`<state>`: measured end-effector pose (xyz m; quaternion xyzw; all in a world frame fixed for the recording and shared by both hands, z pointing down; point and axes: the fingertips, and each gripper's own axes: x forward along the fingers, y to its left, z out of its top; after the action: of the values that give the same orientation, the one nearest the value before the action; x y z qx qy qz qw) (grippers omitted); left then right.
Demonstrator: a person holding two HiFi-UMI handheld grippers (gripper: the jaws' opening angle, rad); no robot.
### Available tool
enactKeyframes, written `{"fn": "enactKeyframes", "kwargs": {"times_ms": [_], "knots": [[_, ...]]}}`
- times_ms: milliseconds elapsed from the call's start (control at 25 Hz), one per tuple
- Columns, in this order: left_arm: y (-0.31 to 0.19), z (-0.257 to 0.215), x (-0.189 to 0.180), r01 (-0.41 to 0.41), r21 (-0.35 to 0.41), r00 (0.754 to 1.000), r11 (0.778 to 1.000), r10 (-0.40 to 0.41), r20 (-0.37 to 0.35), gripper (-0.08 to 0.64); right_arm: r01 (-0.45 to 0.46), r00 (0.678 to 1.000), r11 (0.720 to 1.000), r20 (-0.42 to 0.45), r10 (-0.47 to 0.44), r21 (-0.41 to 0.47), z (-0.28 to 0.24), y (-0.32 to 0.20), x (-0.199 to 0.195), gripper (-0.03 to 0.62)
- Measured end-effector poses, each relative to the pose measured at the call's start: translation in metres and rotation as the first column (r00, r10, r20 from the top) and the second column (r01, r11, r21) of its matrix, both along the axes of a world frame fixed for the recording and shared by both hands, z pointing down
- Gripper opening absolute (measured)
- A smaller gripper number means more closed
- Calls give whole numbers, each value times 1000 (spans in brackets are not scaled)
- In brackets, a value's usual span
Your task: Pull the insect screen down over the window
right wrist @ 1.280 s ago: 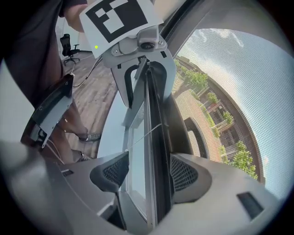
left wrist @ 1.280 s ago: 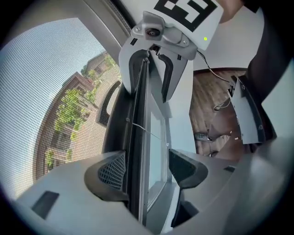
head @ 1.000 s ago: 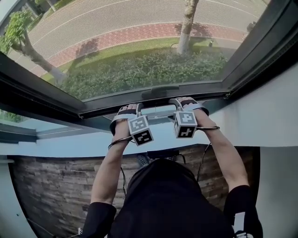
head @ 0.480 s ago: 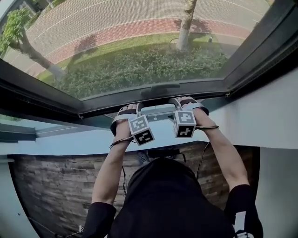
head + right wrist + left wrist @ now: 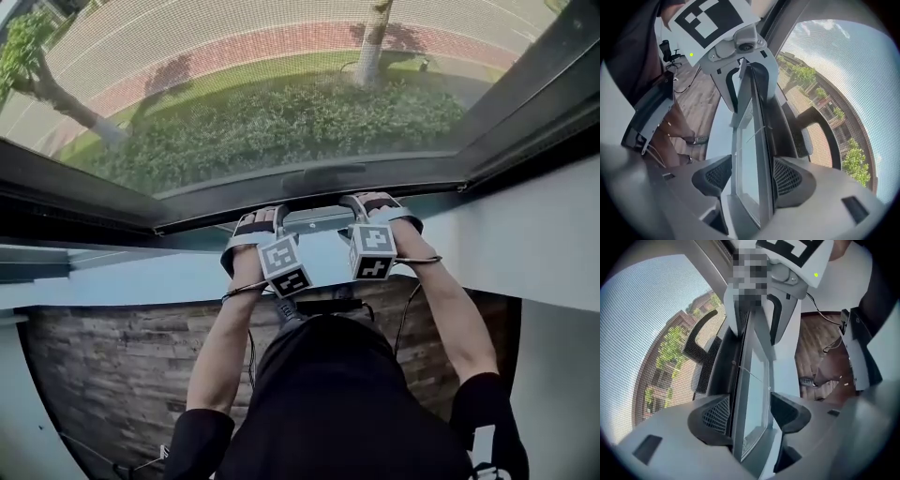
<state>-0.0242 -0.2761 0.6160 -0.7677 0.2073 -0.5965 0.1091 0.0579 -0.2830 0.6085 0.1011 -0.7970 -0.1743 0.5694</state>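
Arms stretched forward, left tool [image 5: 750, 414], jaws just closed, and right tool [image 5: 752, 177] gripping screen bar [image 5: 317, 222]

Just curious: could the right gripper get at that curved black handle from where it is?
Likely yes, after releasing the rail: the handle lies close beside the right gripper, nothing visibly blocking.
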Motion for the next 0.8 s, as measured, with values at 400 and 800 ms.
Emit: {"fn": "enactKeyframes", "kwargs": {"times_ms": [400,800], "knots": [[0,10,-11,18,26,1000,1000,-19,15,288,-6,1000,1000,-10,6,26,16,-3,-9,262],[-5,-2,-11,19,135,999,991,-22,23,288,45,996,981,-85,-29,189,7,-8,-7,264]]}}
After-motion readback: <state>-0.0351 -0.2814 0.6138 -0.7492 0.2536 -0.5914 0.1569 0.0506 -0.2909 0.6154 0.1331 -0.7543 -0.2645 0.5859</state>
